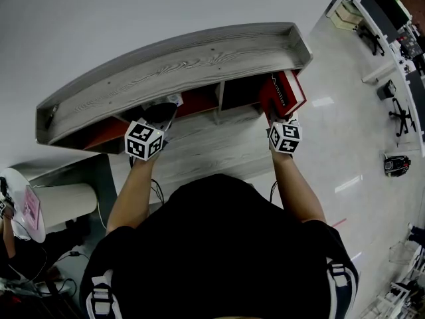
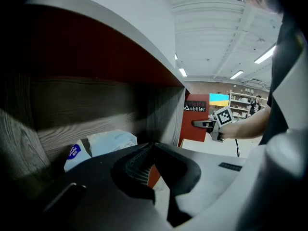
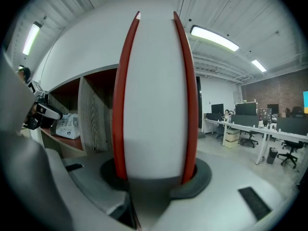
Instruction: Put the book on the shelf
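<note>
At shelf point(image 1: 199, 62) right end, book point(image 1: 284, 90) stood upright, clamped in right gripper point(image 1: 281, 119); left gripper point(image 2: 153, 150), jaws together, empty, was near tissue pack point(image 2: 108, 146); risk judged: unsupported book toppling sideways on release.

Grey wood-grain shelf point(image 1: 179, 65) with red-lined compartments, red book point(image 1: 282, 92) at its right end, lower edge pinched by right gripper point(image 1: 283, 118), left gripper point(image 1: 161, 113) reaching into left compartment, tips seemingly in shadow.
</note>
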The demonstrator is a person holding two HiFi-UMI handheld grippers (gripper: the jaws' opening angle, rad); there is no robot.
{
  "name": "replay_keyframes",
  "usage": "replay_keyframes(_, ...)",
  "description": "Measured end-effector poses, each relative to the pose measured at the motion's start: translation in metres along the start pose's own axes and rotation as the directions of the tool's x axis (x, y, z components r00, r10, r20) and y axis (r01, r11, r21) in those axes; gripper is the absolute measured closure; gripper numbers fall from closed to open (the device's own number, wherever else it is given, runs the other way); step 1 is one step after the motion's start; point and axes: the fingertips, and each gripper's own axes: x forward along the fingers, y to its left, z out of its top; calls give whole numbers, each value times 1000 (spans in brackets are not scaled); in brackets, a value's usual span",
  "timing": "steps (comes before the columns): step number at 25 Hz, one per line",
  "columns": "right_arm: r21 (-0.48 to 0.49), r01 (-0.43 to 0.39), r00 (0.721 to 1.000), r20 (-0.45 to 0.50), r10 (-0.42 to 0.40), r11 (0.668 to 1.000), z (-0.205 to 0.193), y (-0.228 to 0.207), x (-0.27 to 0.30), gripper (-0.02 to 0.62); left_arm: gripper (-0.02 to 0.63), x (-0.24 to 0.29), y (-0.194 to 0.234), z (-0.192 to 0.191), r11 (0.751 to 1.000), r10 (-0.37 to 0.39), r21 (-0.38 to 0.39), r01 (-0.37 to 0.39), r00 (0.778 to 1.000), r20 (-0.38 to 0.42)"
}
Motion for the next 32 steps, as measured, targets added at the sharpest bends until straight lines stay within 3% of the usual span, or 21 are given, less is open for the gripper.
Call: replay_keyframes(32,-16,-34,999,21,34,999,8,1,49,422,586,13,5,-2,1000,12,-28,-12,1000,-17)
